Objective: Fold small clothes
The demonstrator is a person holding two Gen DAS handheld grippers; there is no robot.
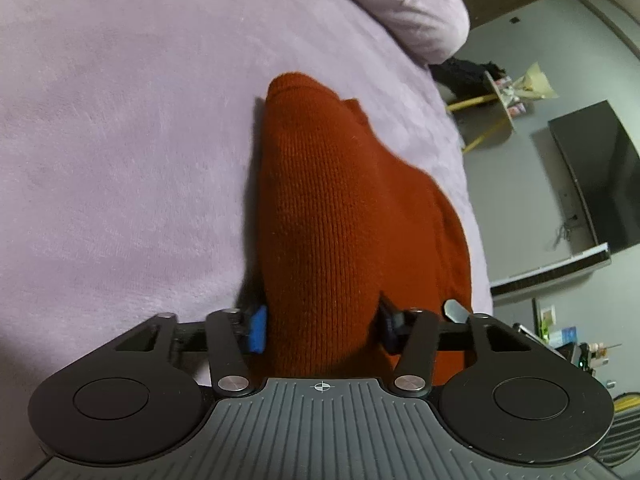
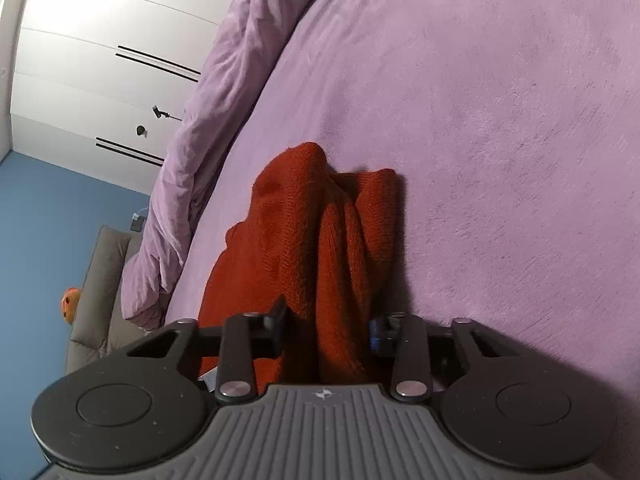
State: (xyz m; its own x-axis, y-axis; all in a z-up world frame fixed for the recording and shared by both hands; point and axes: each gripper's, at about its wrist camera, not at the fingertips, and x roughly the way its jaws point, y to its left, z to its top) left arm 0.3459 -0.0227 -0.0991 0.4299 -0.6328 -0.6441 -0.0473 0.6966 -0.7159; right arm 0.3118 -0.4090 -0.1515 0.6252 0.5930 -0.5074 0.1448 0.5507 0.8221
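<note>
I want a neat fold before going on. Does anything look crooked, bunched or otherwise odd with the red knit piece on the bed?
Yes. The red knit garment is bunched into thick ridges between the right gripper pads, not flat on the purple bedspread. The left gripper also clamps a thick wad. No damage shows.

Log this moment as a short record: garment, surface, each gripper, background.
garment: rust-red knit garment, bunched, lying on the bed
surface: lilac plush blanket
left gripper: jaws closed on a thick fold of the knit
right gripper: jaws closed on a gathered fold of the knit
bedding: rumpled lilac duvet at the bed's edge
background: dark TV screen, white wardrobe doors
</note>
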